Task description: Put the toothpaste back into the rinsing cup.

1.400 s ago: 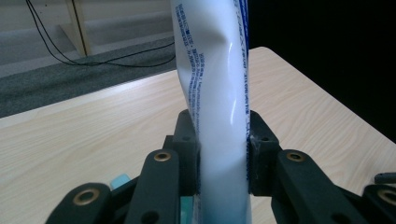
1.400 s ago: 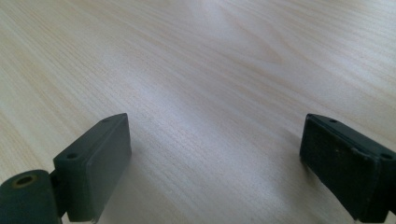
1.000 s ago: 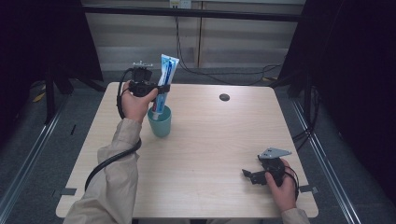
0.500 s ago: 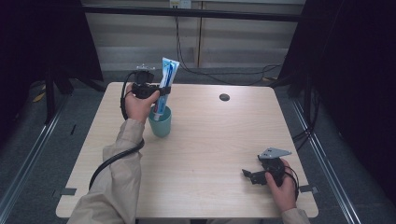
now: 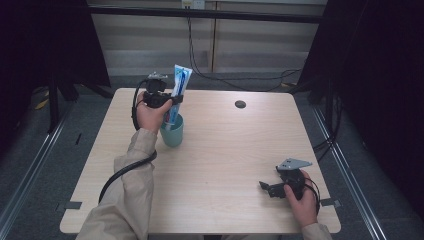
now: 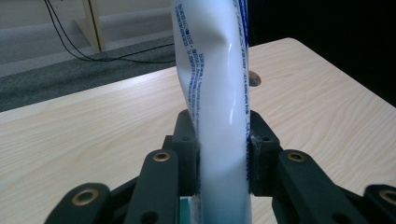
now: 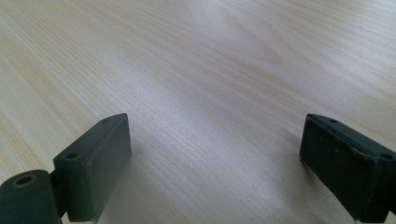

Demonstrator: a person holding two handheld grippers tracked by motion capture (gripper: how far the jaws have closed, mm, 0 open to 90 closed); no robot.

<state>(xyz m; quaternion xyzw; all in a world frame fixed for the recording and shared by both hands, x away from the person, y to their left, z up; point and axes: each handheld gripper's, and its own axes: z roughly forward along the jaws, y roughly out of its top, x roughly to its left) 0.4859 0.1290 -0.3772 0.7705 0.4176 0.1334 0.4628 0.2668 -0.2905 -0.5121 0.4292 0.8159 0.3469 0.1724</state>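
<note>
Both jaws of the left gripper clamp the tube, which now sits lower than a second ago, its bottom end inside the cup just below the gripper, so letting go looks near, while the right gripper rests wide open and empty.

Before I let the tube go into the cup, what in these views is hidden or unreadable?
- Toothpaste tube's lower end: high view, inside the green cup; left gripper view, behind the left gripper, shut on it.
- Tube's top: cut off by the left gripper view's upper edge.
- Tube's print: too small in the high view.
- Cup bottom: hidden by its wall.
- Right gripper: jaws open over bare table.
</note>
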